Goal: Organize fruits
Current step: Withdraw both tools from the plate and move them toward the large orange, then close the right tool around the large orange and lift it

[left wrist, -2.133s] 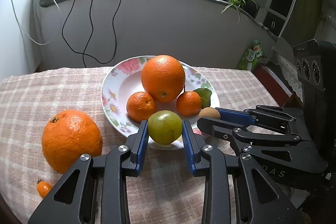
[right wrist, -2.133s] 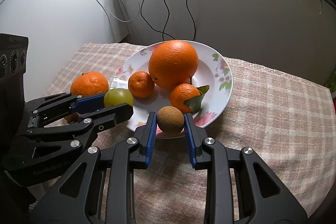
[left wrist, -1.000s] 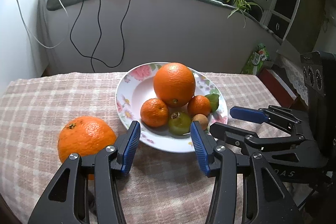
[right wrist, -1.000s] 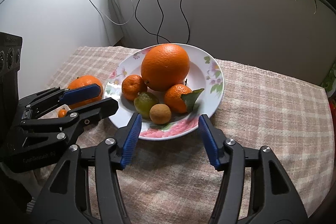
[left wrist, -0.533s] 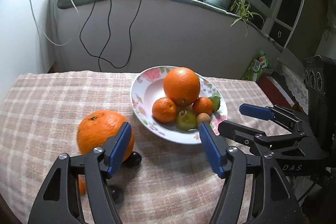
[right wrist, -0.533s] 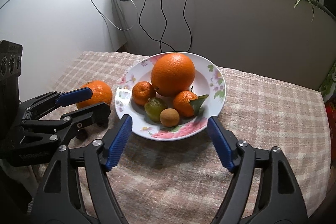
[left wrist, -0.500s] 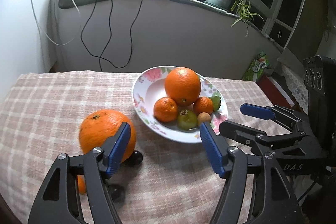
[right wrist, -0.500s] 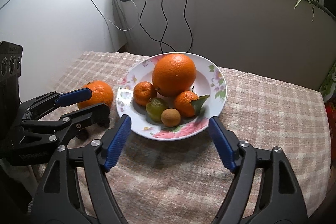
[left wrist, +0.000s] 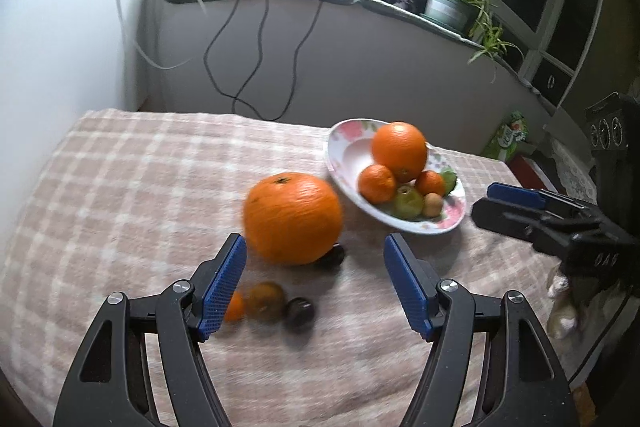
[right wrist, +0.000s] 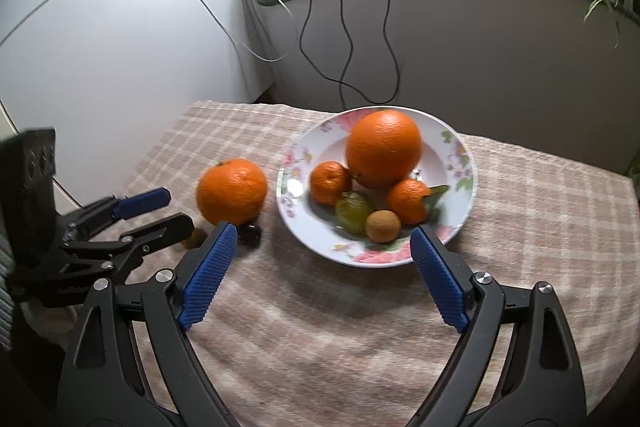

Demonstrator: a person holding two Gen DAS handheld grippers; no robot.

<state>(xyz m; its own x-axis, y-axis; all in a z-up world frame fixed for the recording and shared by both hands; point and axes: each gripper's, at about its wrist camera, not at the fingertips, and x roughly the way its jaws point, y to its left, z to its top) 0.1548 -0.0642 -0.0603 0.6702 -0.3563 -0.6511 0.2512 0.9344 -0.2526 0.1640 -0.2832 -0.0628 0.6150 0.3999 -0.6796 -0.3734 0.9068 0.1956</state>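
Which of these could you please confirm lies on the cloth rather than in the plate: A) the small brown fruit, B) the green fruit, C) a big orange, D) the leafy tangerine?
C: one big orange sits on the cloth left of the plate, beside small dark fruits.

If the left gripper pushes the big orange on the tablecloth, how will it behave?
The big orange is round, so it would probably roll, perhaps toward the plate. The soft tablecloth may slow it. It looks firm and fairly heavy; the open left gripper seems wide enough.
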